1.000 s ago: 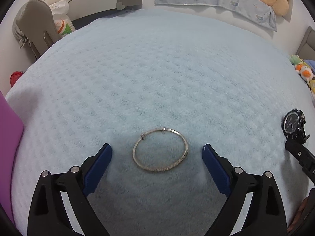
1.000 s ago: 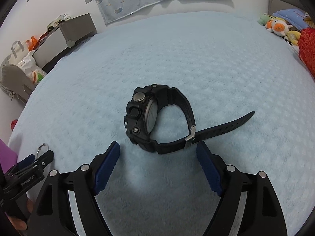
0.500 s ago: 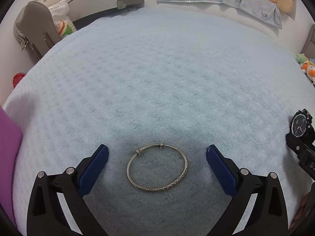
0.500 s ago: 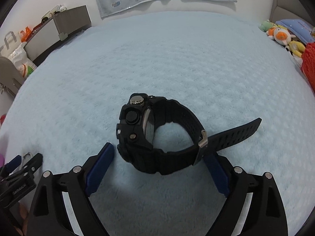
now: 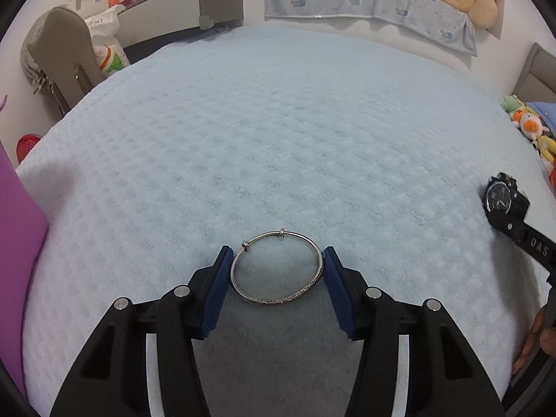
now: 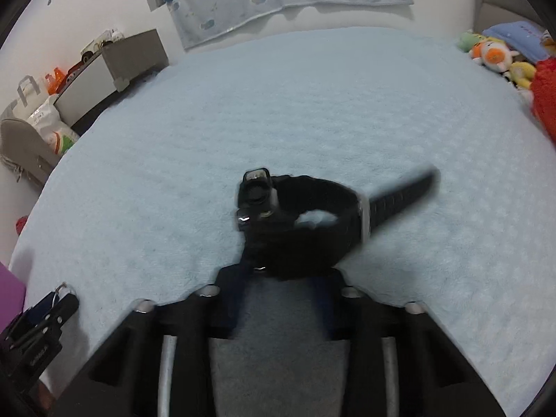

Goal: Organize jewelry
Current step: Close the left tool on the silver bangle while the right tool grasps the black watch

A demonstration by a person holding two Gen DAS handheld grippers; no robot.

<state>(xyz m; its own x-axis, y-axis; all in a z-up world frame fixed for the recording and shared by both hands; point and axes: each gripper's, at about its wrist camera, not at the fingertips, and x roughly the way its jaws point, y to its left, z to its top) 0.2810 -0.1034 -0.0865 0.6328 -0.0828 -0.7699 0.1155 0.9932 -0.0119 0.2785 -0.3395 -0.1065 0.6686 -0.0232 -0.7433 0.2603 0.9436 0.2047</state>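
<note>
Left tongs [image 5: 277, 271] pinch the round silver bangle [image 5: 277, 268]; right tongs [image 6: 283, 278] clamp the black rubbery watch [image 6: 299, 222].

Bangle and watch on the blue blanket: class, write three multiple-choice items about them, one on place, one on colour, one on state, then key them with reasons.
1. Where does the silver bangle lie?
A. between the left gripper fingers
B. on the purple item
C. beside the plush toys

2. What colour is the watch?
A. white
B. black
C. red

3. How is the right gripper?
A. wide open, away from the watch
B. shut on the watch
C. out of view

Key: 1 A, the blue pads touch both its sides on the blanket. 2 B, case and strap are black. 3 B, its fingers close against the strap loop.
</note>
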